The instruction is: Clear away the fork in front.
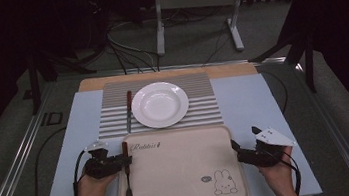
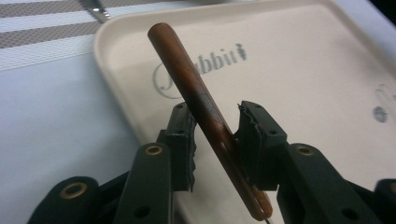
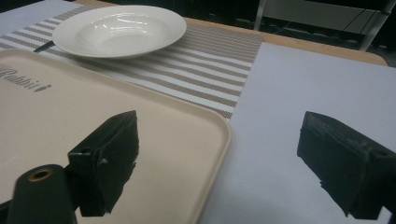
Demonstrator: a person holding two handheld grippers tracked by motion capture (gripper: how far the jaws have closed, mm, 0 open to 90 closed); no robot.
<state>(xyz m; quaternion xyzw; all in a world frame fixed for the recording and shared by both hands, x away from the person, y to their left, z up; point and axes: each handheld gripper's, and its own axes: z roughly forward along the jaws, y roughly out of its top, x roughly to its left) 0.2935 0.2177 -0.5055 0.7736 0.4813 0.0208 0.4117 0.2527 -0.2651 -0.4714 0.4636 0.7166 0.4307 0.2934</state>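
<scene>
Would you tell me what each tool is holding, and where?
The left tool has the fork between its jaws at the wooden handle, the grip loosening. The right tool holds nothing.

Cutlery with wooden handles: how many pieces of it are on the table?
2. A fork lies along the left edge of the beige tray, its handle between the jaws of the left gripper. A knife lies on the striped placemat, left of the white plate.

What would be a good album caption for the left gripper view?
Hand-held gripper straddling a fork's wooden handle above the corner of a cream "Rabbit" tray.
</scene>
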